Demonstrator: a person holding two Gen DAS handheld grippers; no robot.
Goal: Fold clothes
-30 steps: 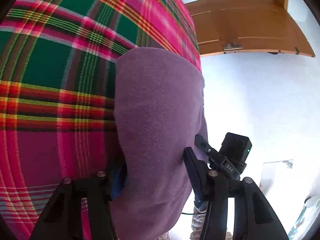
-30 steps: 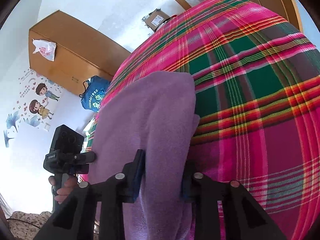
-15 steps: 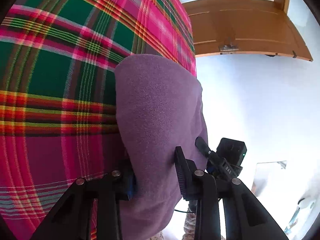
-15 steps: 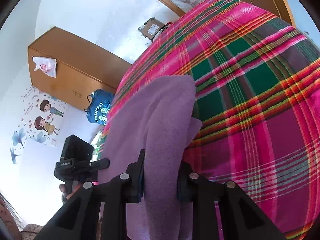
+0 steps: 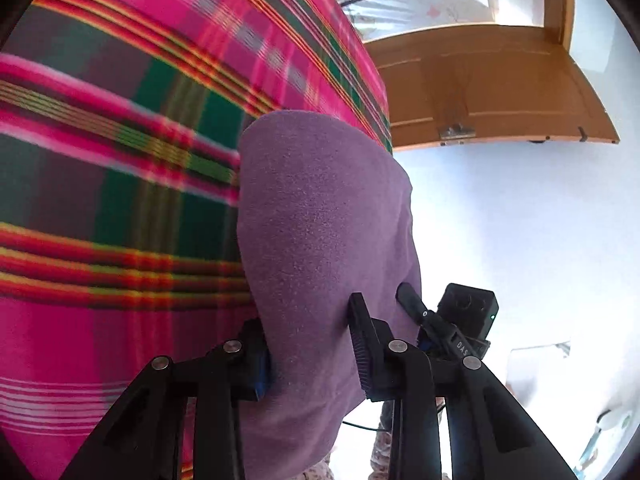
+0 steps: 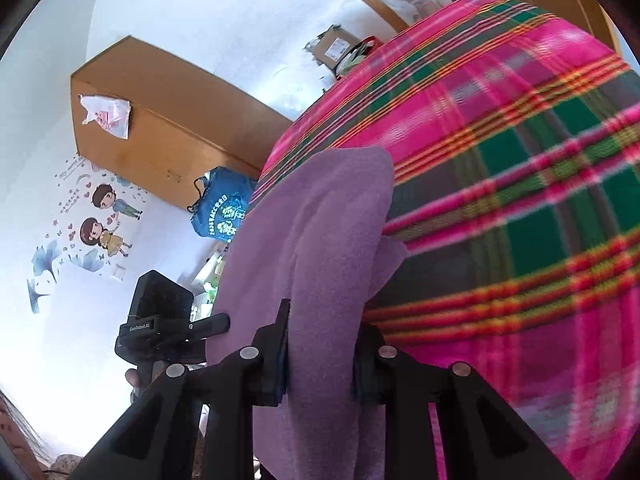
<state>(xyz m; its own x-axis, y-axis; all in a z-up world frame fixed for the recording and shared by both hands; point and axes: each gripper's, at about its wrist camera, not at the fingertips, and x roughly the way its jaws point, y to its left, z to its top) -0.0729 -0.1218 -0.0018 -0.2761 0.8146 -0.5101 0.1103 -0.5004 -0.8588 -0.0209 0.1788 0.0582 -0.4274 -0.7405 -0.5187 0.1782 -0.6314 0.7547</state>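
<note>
The left claw was clamped on one part of the purple cloth, low in the middle of its picture, and the right claw was clamped on another part of the same cloth, low in the middle of its own picture. The cloth stretched up from each claw over the edge of the bed with the pink and green checked blanket. A wooden cabinet stood at the upper left of the right picture
</note>
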